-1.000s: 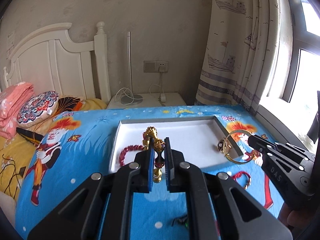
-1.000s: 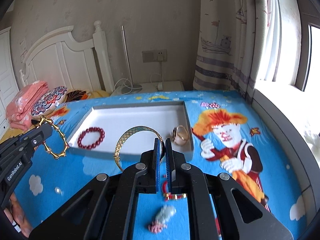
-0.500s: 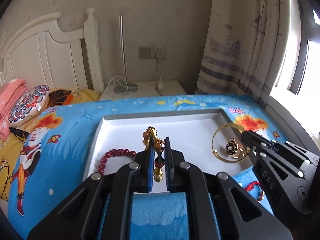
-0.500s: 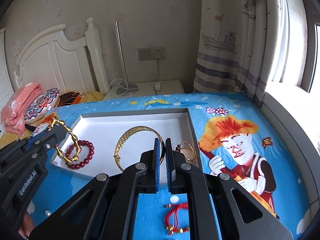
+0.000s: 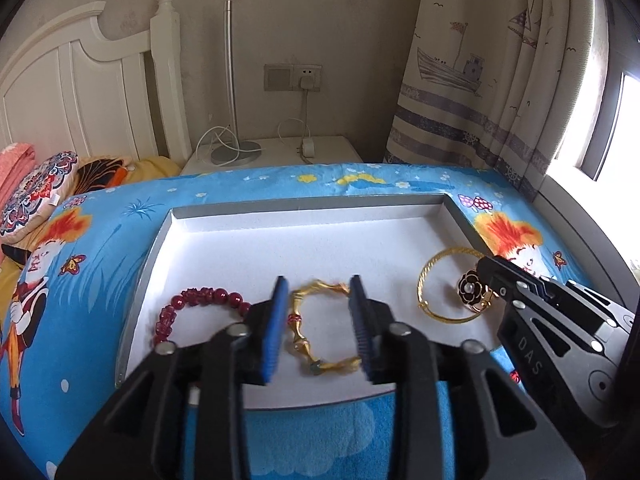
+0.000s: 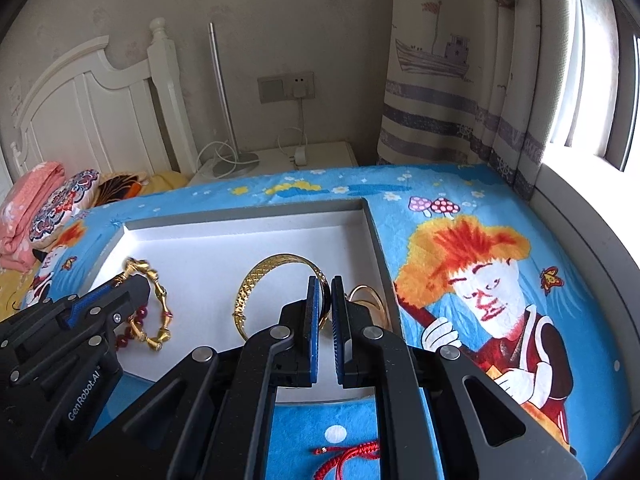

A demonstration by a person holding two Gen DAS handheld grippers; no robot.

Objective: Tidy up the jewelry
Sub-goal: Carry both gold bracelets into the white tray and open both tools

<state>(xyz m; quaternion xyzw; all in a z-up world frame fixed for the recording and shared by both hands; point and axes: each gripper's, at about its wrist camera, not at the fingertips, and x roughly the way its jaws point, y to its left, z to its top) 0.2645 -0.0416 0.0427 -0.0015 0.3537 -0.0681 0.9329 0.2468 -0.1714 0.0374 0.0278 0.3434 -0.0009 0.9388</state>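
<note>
Left to right, left wrist view:
- dark red round-bead bracelet [image 5: 200, 306]: flat on the floor of the shallow white foam-lined tray with the grey rim [image 5: 304, 206], left part, untouched
- left tool [image 5: 320, 292]: half a second ago it was clamped on the gold bamboo-link bracelet [image 5: 316, 364] and carrying it above the tray. Now the jaws are opening. The bracelet sits between the blue pads but neither pad looks to be pressing on it. It's slightly blurred, lying on the tray floor just right of the red beads, so I read it as released
- wide textured gold bangle with a black flower charm [image 5: 448, 292]: now over the right part of the tray floor, a second ago it was out past the right rim
- right tool [image 6: 325, 308]: pads pressed together with the bangle's rim pinched between them, near the charm. Can't tell whether the bangle's far side has fully settled on the foam

What it means: the link bracelet counts as placed, the bangle is in position but not let go. My read: the next step is to spread the right tool, then back both out level so no pad snags a link

Still outside: a red braided cord bracelet [image 6: 348, 454] on the blue cartoon-print cover [image 5: 100, 280], near side of the tray, below the right tool. Probably the next pick
</note>
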